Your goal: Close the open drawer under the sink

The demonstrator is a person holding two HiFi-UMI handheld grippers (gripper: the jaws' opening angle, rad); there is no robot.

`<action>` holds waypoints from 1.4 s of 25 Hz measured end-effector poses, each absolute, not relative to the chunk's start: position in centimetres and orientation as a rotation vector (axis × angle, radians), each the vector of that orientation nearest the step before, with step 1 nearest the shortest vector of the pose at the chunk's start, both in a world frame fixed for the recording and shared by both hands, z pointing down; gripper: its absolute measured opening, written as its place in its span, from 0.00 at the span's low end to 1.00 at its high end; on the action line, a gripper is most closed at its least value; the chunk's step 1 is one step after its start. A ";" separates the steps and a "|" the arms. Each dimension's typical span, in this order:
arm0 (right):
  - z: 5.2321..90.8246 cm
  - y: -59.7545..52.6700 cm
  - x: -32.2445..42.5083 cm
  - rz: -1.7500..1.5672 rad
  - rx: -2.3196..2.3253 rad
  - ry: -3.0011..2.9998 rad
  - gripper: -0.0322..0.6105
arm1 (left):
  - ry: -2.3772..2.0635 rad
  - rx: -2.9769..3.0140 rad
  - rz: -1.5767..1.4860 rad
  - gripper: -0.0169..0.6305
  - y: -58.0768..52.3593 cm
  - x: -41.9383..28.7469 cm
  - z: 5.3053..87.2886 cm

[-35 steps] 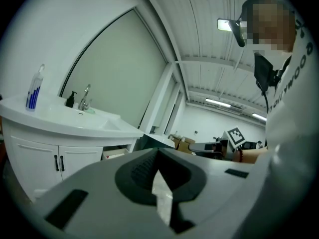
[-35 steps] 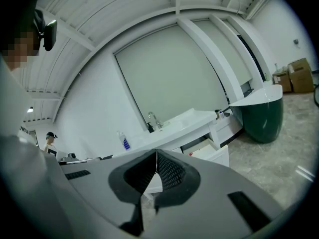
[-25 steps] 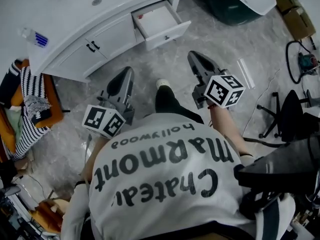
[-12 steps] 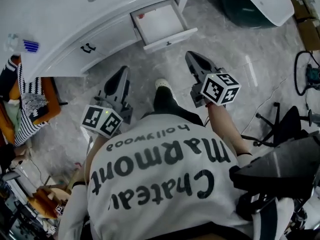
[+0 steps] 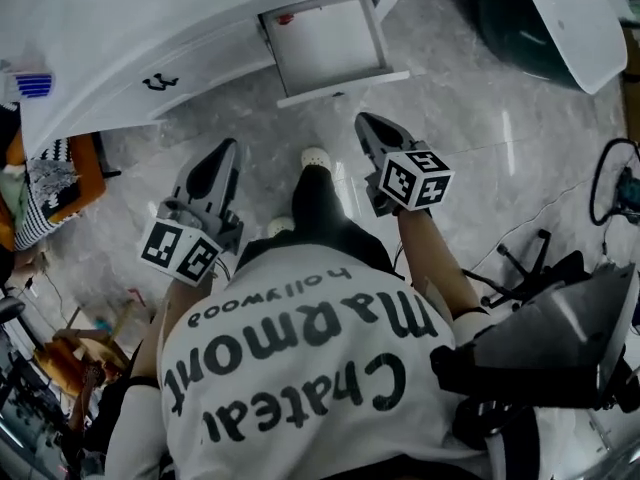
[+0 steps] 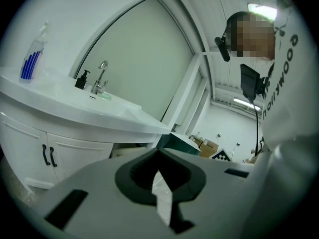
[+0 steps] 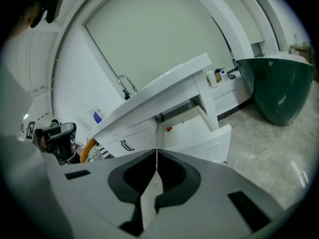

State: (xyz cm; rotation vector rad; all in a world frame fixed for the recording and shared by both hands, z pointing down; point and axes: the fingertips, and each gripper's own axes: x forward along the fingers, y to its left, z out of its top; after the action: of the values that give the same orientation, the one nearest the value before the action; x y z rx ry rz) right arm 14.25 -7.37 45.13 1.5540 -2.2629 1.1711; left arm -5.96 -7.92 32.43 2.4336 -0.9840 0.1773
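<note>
The white drawer (image 5: 325, 43) stands pulled out of the white sink cabinet (image 5: 150, 28), its front panel (image 5: 345, 86) facing me and a small red item (image 5: 285, 18) at its back. My right gripper (image 5: 366, 123) is shut and empty, apart from the panel and just short of it. In the right gripper view the shut right gripper (image 7: 156, 152) points at the drawer (image 7: 204, 138). My left gripper (image 5: 226, 148) is shut and empty, over the floor before the cabinet doors (image 5: 160, 81). In the left gripper view the shut left gripper (image 6: 159, 152) faces the cabinet doors (image 6: 48, 156) below the faucet (image 6: 101, 78).
A dark green tub (image 5: 520, 18) stands right of the drawer. A blue-and-clear bottle (image 6: 31, 63) sits on the counter's left end. Striped cloth and clutter (image 5: 40, 183) lie at the left, black stands and cables (image 5: 615, 183) at the right. My shoe (image 5: 315, 156) is between the grippers.
Both grippers have moved forward and down toward the cabinet, and the drawer now lies nearer the right gripper's tip. Both stayed shut.
</note>
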 end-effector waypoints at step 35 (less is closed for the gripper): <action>64.7 -13.6 13.0 1.099 1.383 -1.863 0.31 | -1.208 2.193 0.406 0.04 -10.3 -9.9 38.6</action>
State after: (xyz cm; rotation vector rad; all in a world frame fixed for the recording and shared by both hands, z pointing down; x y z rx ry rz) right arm 12.97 -13.61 64.65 1.3830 -1.8632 1.0985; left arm -9.86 -10.32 38.59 2.1930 -1.2084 0.4060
